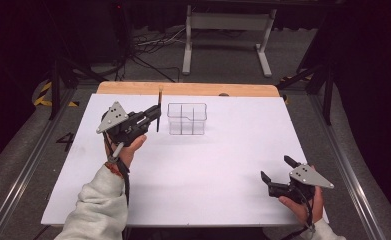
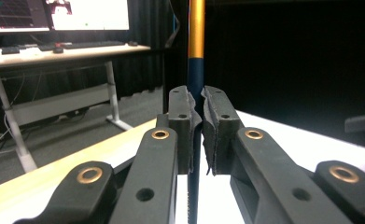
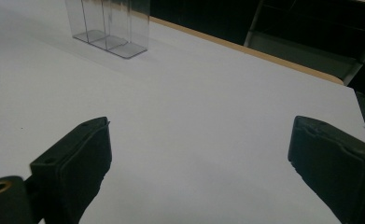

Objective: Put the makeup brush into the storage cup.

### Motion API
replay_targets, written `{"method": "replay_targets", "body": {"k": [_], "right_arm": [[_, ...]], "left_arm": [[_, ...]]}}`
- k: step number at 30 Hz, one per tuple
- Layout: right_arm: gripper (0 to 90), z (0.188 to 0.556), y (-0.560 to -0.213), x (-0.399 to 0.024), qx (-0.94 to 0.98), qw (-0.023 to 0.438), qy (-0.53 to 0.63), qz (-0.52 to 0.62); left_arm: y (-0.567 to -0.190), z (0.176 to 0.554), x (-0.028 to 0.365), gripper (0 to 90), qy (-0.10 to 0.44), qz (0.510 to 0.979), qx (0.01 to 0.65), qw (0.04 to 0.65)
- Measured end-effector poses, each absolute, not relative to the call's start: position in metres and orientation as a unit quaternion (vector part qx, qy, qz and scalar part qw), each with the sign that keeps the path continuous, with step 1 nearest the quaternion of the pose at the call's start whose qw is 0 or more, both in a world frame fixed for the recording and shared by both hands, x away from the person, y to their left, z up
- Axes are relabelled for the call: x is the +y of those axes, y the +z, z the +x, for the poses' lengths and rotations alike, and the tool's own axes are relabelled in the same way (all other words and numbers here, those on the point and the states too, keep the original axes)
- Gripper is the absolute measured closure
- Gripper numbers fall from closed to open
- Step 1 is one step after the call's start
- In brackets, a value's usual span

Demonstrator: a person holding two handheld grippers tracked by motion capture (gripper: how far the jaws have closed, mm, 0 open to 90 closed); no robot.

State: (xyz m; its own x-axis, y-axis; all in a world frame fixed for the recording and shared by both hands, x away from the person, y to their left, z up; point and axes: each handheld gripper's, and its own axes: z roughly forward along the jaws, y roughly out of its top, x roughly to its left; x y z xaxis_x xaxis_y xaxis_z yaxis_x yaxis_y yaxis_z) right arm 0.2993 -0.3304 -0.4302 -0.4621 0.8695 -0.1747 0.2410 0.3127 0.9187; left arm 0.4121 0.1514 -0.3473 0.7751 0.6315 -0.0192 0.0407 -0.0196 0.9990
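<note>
Left gripper view: pencil [image 2: 195, 70] upright, clamped in left gripper [image 2: 196, 126].

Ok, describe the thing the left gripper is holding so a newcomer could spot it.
On the white table, look left of the clear divided box. There the left gripper is shut on an upright pen: thin and dark blue with a gold band.
</note>
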Motion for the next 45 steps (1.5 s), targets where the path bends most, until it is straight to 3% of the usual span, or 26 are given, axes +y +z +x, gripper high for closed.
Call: {"method": "replay_targets", "body": {"k": [45], "right_arm": [[7.1,0.298,-0.430,-0.332,0.722,0.362,0.451,0.380]], "left_arm": [[-0.334,0.469,0.094,82.8,0.217,0.691,0.205,0.658]]}}
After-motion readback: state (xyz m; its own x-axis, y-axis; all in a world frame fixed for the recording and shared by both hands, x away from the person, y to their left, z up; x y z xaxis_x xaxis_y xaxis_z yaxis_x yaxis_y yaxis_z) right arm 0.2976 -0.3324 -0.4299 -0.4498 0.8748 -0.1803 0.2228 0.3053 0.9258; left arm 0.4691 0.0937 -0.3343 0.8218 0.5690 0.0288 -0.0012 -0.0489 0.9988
